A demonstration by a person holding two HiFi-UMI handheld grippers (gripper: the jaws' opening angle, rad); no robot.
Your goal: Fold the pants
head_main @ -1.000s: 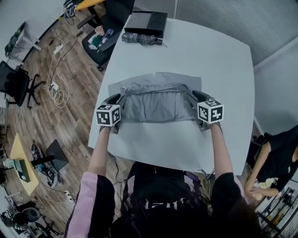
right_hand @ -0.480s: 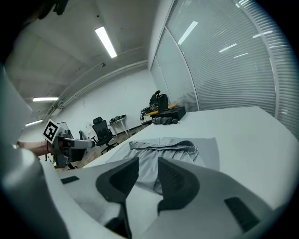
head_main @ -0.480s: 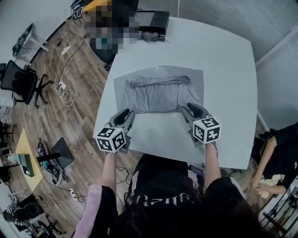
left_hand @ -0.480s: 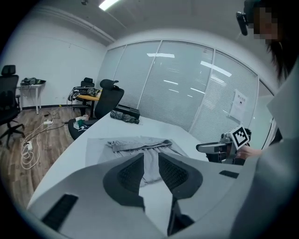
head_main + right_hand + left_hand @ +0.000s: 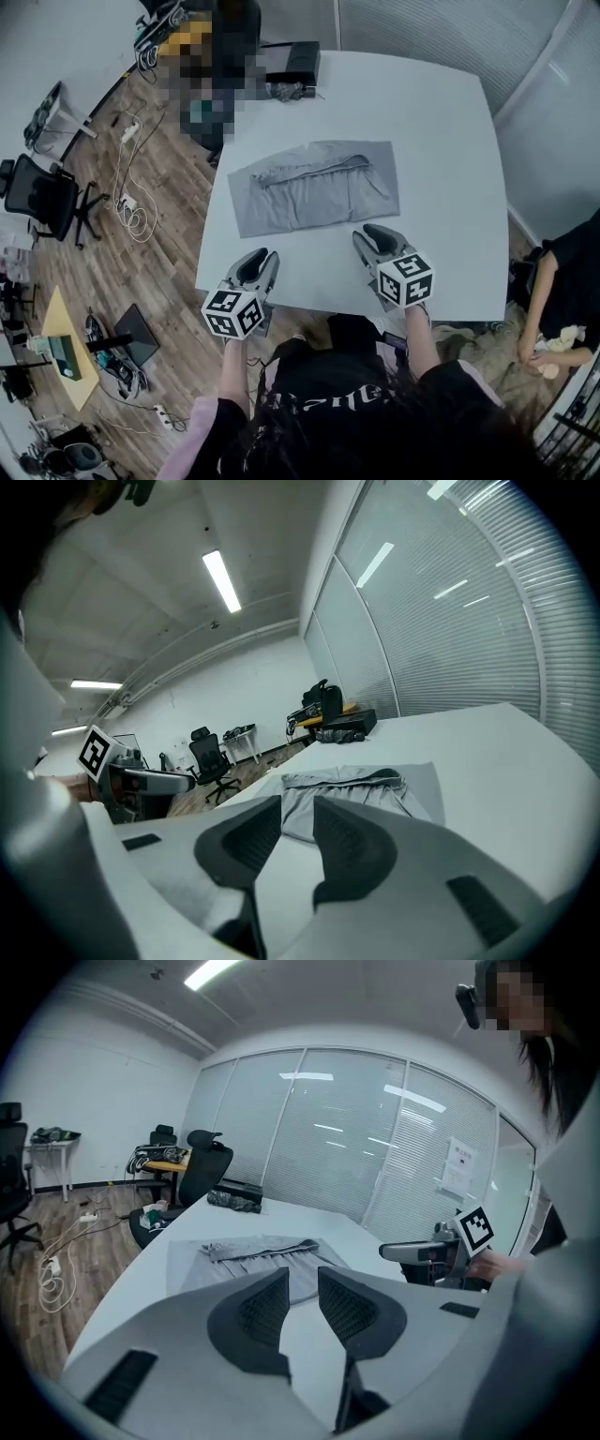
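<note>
On the white table [image 5: 441, 141], above wood flooring [image 5: 155, 248], lie grey pants [image 5: 314, 187].

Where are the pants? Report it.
In the head view the pants lie folded on the white table, left of its middle, short of the black box at the far edge.

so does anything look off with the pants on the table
Slightly. The folded pants lie skewed to the table edges, and the waistband along their far side is bunched into a rumpled ridge. Nothing spilled or damaged.
</note>
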